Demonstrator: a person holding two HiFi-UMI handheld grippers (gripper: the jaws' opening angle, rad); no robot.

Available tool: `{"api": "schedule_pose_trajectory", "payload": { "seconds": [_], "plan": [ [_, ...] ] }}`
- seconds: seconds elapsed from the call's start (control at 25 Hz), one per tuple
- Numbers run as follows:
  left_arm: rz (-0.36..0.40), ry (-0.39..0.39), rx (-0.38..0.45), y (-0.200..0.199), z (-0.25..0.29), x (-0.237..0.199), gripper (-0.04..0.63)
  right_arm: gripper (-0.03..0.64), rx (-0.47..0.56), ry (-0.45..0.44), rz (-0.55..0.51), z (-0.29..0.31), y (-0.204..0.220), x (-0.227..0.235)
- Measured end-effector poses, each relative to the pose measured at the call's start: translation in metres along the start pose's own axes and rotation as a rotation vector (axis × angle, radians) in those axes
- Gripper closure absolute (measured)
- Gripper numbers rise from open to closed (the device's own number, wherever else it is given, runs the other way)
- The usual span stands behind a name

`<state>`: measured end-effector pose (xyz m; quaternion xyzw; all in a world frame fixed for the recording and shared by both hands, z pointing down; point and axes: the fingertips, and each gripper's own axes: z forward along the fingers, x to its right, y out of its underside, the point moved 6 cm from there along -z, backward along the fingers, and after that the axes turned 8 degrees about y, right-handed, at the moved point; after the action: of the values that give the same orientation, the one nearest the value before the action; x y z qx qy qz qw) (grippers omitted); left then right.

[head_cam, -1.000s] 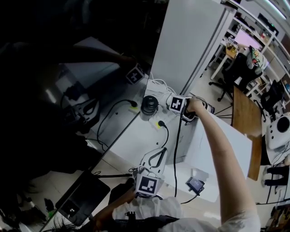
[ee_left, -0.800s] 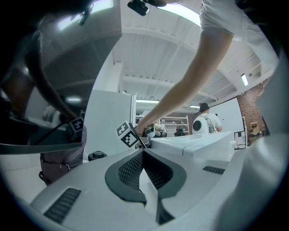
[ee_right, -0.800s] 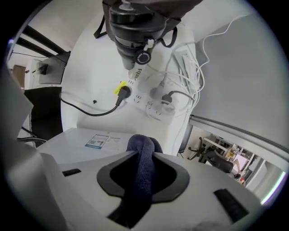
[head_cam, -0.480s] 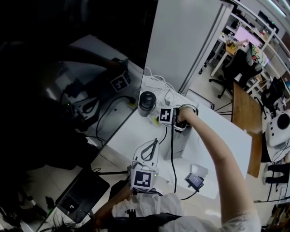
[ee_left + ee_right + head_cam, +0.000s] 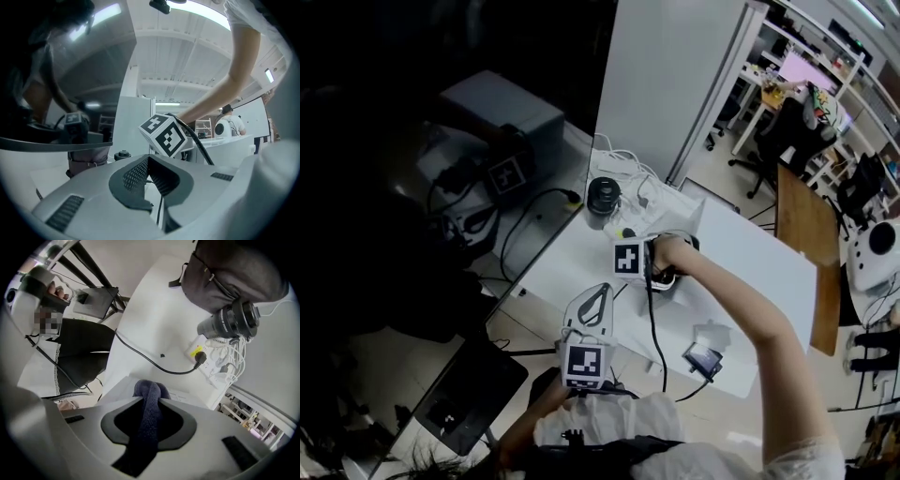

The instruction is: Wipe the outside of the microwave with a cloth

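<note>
My right gripper (image 5: 649, 278) points steeply down, shut on a dark blue cloth (image 5: 148, 411). The bunched end of the cloth rests on the top of a white box-shaped appliance, the microwave (image 5: 118, 388), which stands on the white table (image 5: 750, 281). In the head view the microwave (image 5: 680, 305) lies just below my right hand. Nearer to me, my left gripper (image 5: 598, 298) is held level, its fingertips together with nothing between them. It looks toward the right gripper's marker cube (image 5: 166, 135).
A black round lens-like object (image 5: 603, 195) and a power strip with white cables (image 5: 642, 192) sit at the table's far end. A black cable (image 5: 652, 323) runs across the table to a small device (image 5: 703, 359). Dark reflective glass (image 5: 441, 187) borders the left side.
My right gripper has moved along the table toward me and to the left, carrying the cloth. The left gripper has shifted slightly.
</note>
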<state>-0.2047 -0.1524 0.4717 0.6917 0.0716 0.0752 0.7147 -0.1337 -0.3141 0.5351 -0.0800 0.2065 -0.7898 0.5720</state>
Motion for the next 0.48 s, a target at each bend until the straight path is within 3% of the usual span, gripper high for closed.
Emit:
{"api": "schedule_pose_trajectory", "payload": {
  "seconds": [0.32,0.48],
  "plan": [
    [-0.011,-0.014,0.007,0.0,-0.01,0.007,0.603,0.514,0.033,-0.028,-0.088,-0.021,-0.004,-0.047],
    [-0.01,0.001,0.015,-0.001,-0.012,0.008,0.603,0.512,0.094,0.009,-0.068,-0.022,-0.009,-0.03]
  ]
}}
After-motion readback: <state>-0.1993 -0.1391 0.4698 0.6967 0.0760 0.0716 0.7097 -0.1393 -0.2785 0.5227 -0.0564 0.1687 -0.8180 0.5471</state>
